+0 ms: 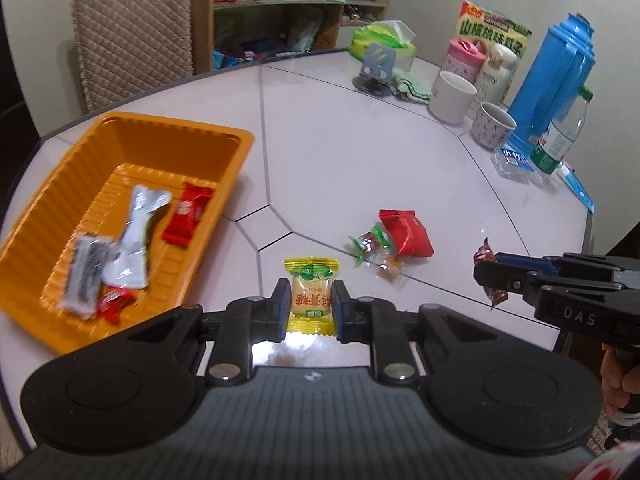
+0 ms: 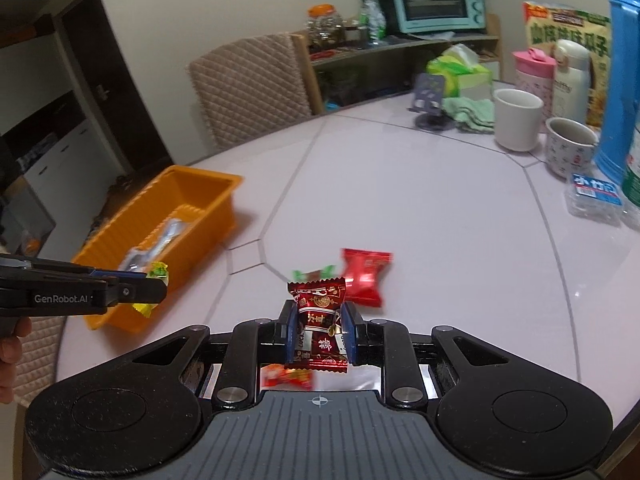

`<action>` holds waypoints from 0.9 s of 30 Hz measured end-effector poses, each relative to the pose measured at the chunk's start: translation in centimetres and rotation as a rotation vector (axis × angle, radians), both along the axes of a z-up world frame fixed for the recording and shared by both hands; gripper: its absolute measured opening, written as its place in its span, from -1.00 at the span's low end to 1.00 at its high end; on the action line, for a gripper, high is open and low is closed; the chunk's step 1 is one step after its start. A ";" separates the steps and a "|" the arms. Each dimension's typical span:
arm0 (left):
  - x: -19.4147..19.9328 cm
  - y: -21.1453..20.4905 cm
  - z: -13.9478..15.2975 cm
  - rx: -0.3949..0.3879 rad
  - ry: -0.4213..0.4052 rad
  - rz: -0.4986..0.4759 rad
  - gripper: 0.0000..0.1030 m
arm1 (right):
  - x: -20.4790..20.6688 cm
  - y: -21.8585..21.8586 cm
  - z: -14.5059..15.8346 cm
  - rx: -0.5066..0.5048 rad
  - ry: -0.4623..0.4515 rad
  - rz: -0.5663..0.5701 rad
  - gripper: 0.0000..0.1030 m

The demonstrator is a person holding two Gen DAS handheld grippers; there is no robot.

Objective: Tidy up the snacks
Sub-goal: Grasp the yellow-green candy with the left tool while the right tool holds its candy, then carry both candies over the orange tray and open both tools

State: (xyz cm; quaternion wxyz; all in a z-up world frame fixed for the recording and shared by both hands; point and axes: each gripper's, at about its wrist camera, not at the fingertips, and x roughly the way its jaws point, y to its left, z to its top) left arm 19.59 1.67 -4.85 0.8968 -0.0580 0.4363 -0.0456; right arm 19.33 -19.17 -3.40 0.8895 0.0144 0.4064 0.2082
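Pale tiled table (image 1: 360,148), wide and glossy, crowded along its far right edge with a blue thermos (image 1: 560,76), a white cup (image 1: 452,96) and a patterned cup (image 1: 494,124). Orange ribbed tray (image 1: 132,140) at the left, holding silver-wrapped snacks (image 1: 136,236) and red packets (image 1: 186,216). Left gripper (image 1: 311,300) raised above the table, clamped on a yellow wrapped candy (image 1: 311,294), pads pressing both its sides. Right gripper (image 2: 319,330) also off the table, clamped on a dark red wrapped candy (image 2: 318,320), wrapper ends sticking out above and below. Loose on the table between both grippers: a red packet (image 1: 406,234), touching it a green-ended clear candy (image 1: 370,244), just beside that a small orange candy (image 1: 390,266).
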 end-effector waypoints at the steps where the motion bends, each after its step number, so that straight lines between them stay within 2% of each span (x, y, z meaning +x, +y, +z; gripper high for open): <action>1: -0.5 0.4 0.2 -0.001 0.000 0.009 -0.64 | -0.3 0.5 0.2 0.004 0.002 0.011 -0.54; 15: -6.5 8.9 2.4 0.017 -0.024 0.147 -0.64 | -3.7 10.5 0.2 0.062 0.055 0.199 -0.54; 22: -7.2 14.2 3.2 0.055 -0.050 0.194 -0.64 | -3.7 15.7 -0.1 0.091 0.055 0.238 -0.54; 27: -6.2 17.3 3.6 0.087 -0.066 0.191 -0.64 | -2.7 19.0 -0.3 0.099 0.046 0.241 -0.54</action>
